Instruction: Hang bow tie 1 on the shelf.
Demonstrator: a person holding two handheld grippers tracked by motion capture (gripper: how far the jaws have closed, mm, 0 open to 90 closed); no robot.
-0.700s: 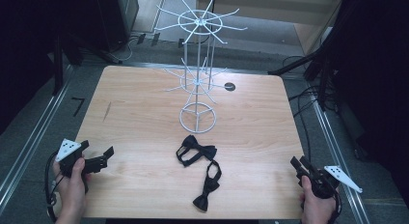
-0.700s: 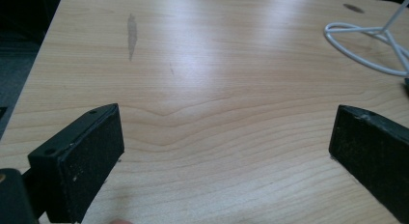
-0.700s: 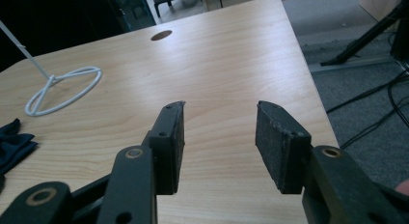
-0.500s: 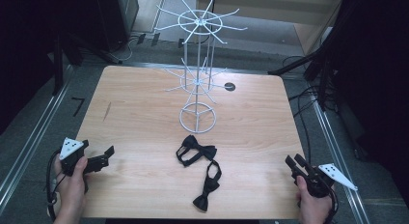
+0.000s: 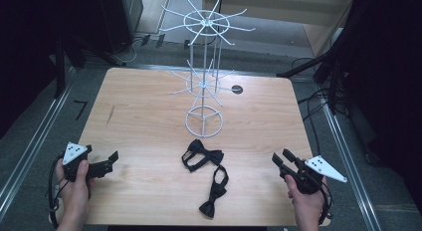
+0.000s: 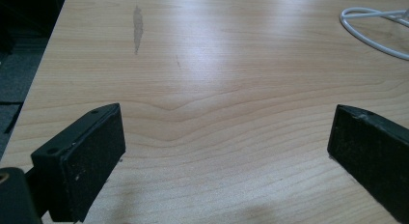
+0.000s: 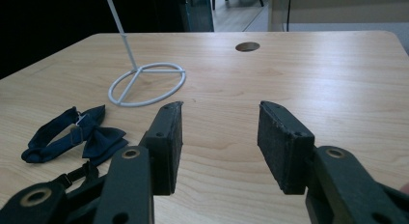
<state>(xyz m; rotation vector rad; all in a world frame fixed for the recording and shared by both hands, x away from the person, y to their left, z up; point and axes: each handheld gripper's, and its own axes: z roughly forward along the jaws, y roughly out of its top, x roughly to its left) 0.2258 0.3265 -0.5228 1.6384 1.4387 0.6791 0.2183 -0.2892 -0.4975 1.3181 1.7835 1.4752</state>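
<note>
A light wooden table (image 5: 149, 116) spans the centre of the high view, with dark floor and metal rails at both sides. On its far half, at upper centre of the frame, stands a white wire display rack (image 5: 205, 66), two tiers of spokes above a ring base; its hooks hang bare. The right gripper view catches just the rack's pole and ring base at upper left, while the left gripper view clips a curve of that ring at its upper right corner.

Below the rack, at lower centre of the high view, lie two dark bow ties. The nearer-to-rack bow tie (image 5: 201, 155) rests flat with its strap looped, and the second bow tie (image 5: 213, 193) stretches toward the table's near edge, the two straps touching or nearly so (too fine to tell). The right gripper view shows the first one at its lower left as navy blue, a colour the high view does not give.

At lower left of the high view the left gripper (image 5: 102, 166) is held over the table's near corner, jaws spread wide over bare wood in its own view, with nothing between them. At lower right the right gripper (image 5: 280, 158) points toward the ties, well apart from them, jaws parted and holding nothing.
</note>
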